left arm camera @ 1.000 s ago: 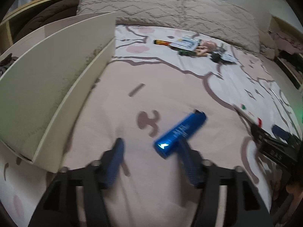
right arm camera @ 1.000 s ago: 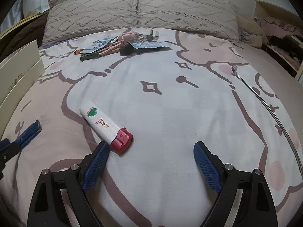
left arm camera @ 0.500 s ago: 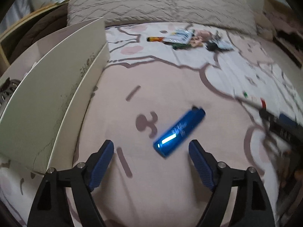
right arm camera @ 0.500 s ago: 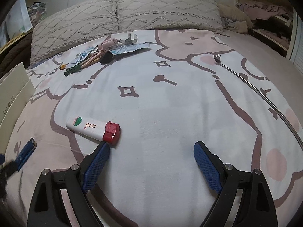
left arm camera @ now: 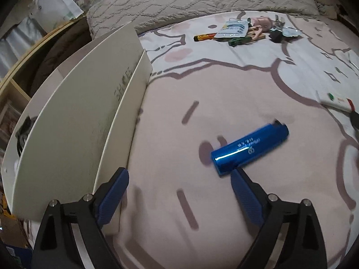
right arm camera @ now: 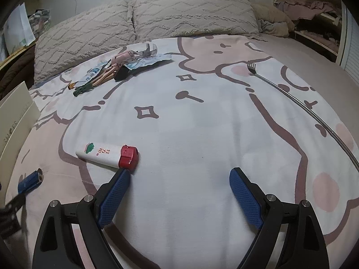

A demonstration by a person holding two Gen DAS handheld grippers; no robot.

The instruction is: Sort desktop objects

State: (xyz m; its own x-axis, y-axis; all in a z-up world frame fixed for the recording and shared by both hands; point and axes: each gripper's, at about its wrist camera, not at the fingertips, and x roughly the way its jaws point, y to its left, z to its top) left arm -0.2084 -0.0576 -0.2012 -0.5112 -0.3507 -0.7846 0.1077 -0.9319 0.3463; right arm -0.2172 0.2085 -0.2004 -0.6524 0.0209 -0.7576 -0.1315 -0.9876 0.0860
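1. We hold the left gripper (left arm camera: 179,180) low over the bedsheet (left arm camera: 224,78); its jaws are opening and grasp nothing. No object lies between the blue pads (left arm camera: 113,194).
2. The blue lighter (left arm camera: 250,149) lies free on the sheet just beyond the tip of the left gripper's right finger — touching or merely overlapping it, we cannot tell. Its metal head points far-right.
3. A cream box (left arm camera: 74,130) printed "SHOES" stands at the left, its wall just beside the left finger.
4. The right gripper (right arm camera: 179,180) hangs released, jaws wide, with bare sheet between its pads.
5. The white lighter (right arm camera: 107,153) with a red cap lies on the sheet just past the tip of the right gripper's left finger, cap toward the right — outside the jaws.
6. In the right wrist view the blue lighter shows at the near left edge, well apart from the white one.
7. A pile (right arm camera: 121,67) of small items — packets, pink clips, a black piece — rests far on the sheet, near the pillows (right arm camera: 157,22).
8. A metal back scratcher (right arm camera: 298,103) runs along the right side of the bed.
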